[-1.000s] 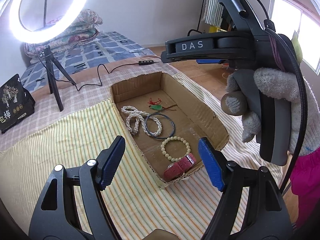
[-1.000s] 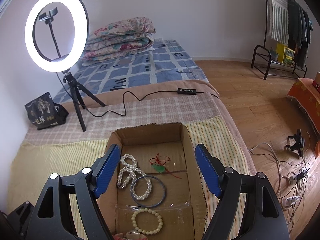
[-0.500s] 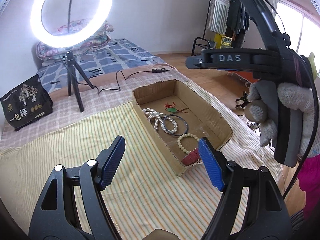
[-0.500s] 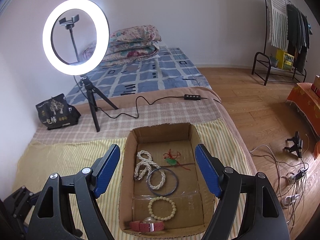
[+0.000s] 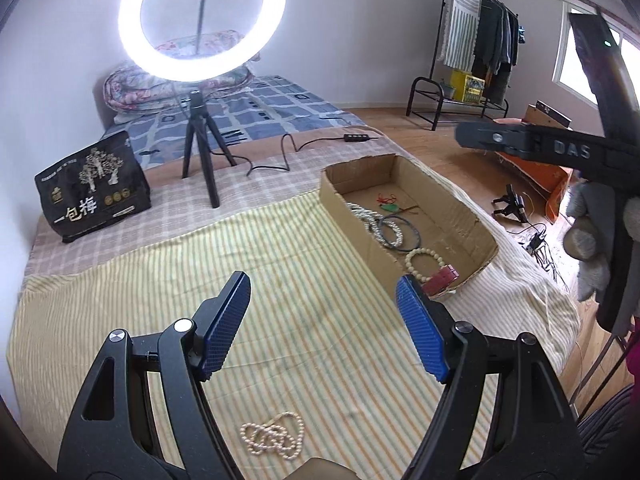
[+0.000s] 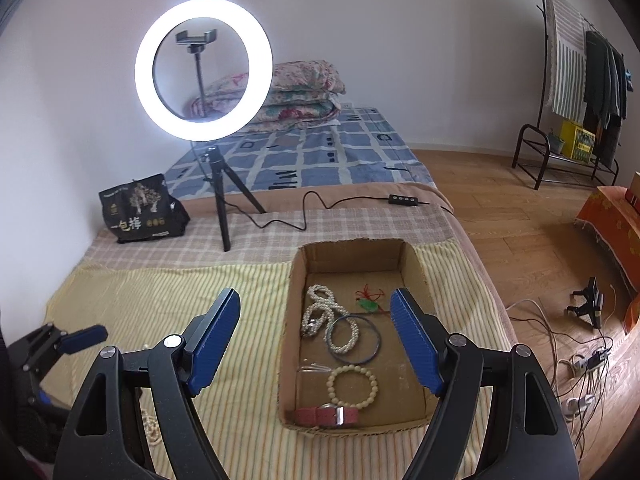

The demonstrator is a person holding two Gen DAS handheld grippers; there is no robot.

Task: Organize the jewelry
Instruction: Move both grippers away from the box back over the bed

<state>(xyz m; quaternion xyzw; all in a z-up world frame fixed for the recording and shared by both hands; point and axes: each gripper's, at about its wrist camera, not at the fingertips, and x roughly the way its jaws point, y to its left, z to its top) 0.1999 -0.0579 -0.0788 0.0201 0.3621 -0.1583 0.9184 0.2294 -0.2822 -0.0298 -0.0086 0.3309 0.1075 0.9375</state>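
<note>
A shallow cardboard box lies on the striped cloth at the bed's right side. Inside are a white pearl necklace, a blue bangle, a cream bead bracelet, a red-strapped watch and a green pendant on red cord. A loose pearl strand lies on the cloth below my left gripper, which is open and empty, left of the box. My right gripper hovers open over the box's near left wall, holding nothing. A gloved hand carries it.
A lit ring light on a black tripod stands behind the cloth, with a black printed bag to its left. Its cable and controller cross the blanket. The bed edge drops to wood floor with cables on the right.
Both grippers have drawn back and left from the box, which now looks smaller and farther. The loose pearl strand has come into the left wrist view. Both stayed open.
</note>
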